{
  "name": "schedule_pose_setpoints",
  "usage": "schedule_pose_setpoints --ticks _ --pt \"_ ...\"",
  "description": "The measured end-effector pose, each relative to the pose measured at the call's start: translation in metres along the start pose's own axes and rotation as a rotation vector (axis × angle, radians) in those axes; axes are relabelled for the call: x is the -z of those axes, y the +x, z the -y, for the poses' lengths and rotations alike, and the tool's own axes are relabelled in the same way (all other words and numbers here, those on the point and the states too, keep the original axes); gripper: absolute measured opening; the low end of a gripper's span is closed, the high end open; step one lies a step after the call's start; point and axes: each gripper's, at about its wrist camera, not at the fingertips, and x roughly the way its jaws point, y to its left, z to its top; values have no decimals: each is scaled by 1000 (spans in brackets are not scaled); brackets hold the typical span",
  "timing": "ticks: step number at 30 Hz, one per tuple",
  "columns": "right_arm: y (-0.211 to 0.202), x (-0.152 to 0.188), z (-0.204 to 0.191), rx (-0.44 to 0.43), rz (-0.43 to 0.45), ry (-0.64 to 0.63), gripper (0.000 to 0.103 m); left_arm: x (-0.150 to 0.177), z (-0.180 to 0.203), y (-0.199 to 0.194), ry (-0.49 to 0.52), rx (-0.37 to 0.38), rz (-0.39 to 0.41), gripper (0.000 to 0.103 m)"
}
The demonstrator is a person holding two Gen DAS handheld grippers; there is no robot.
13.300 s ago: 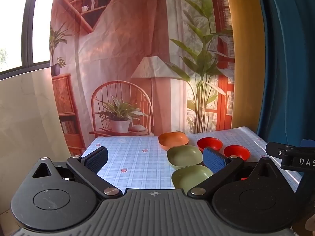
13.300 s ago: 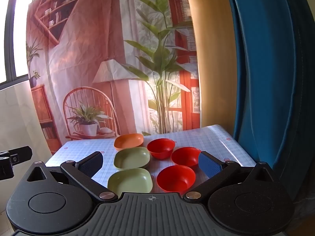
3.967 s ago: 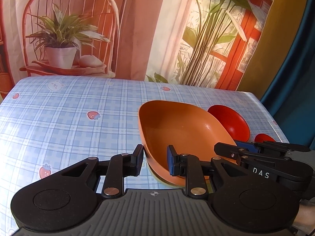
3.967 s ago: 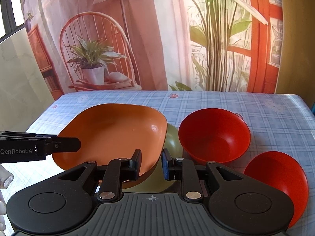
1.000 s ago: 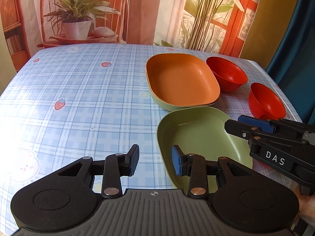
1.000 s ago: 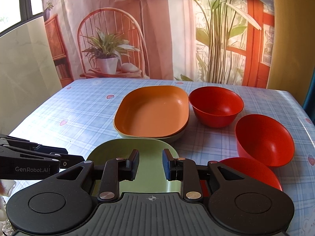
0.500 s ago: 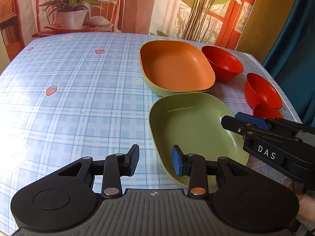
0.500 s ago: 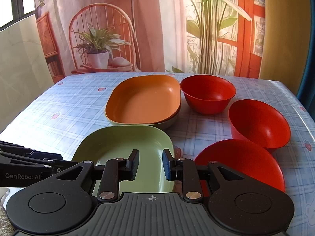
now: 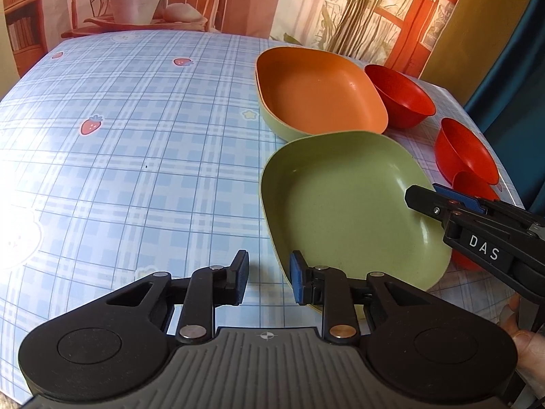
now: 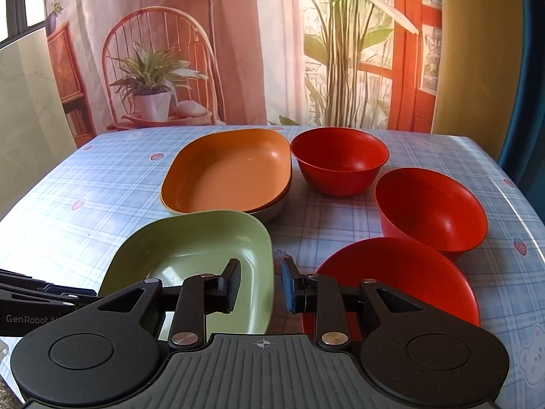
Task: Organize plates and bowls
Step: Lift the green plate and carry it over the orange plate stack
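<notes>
An orange plate (image 9: pixel 318 97) (image 10: pixel 226 173) is stacked in a green plate at the back. A second green plate (image 9: pixel 347 201) (image 10: pixel 190 266) lies in front of it. Three red bowls (image 10: pixel 339 163) (image 10: pixel 429 208) (image 10: pixel 395 276) stand to the right. My left gripper (image 9: pixel 269 272) is open a little, its jaws on either side of the near green plate's left rim without closing on it. My right gripper (image 10: pixel 260 284) is open a little, its jaws on either side of that plate's right rim. It also shows in the left wrist view (image 9: pixel 442 201).
The table (image 9: pixel 136 156) has a blue checked cloth with strawberry prints. A printed backdrop (image 10: pixel 238 34) hangs behind it. The table's right edge (image 10: pixel 511 184) is close to the bowls, with a blue curtain beyond.
Both grippers have drawn back towards the table's front. They now sit at the near green plate's two side rims. The dishes have not moved.
</notes>
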Motion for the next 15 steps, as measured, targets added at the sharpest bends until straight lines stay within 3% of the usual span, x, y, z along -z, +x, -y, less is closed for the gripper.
schedule_pose_setpoints --ticks 8,15 --pt "-2 -1 -5 -20 6 -25 20 1 -1 0 -11 13 5 27" --pt "-3 0 -8 -46 -5 -38 8 2 0 0 -17 30 3 27"
